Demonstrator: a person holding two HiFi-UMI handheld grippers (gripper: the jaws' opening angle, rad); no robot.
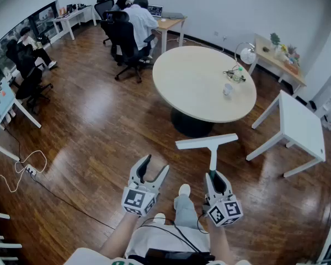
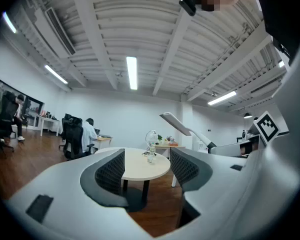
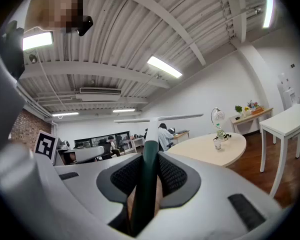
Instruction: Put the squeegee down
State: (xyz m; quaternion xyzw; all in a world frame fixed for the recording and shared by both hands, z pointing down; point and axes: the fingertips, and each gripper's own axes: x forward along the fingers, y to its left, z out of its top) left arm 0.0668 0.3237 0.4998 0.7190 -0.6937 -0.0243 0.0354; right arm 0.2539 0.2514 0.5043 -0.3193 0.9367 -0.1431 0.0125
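A white squeegee [image 1: 208,143] with a dark green handle is held in the air over the wooden floor, its blade crosswise at the top. My right gripper [image 1: 215,176] is shut on the handle; in the right gripper view the green handle [image 3: 146,181] is pinched between both black pads and the blade [image 3: 157,118] runs level ahead. My left gripper [image 1: 153,168] is open with nothing between its fingers, level beside the right one. In the left gripper view the squeegee [image 2: 182,126] shows up at the right, above the right gripper's body.
A round beige table [image 1: 201,81] stands ahead, with a cup [image 1: 227,89] and a small bottle on it. A white desk [image 1: 302,126] stands at the right. Seated people and office chairs [image 1: 125,40] are at the far left, and cables [image 1: 22,167] lie on the floor.
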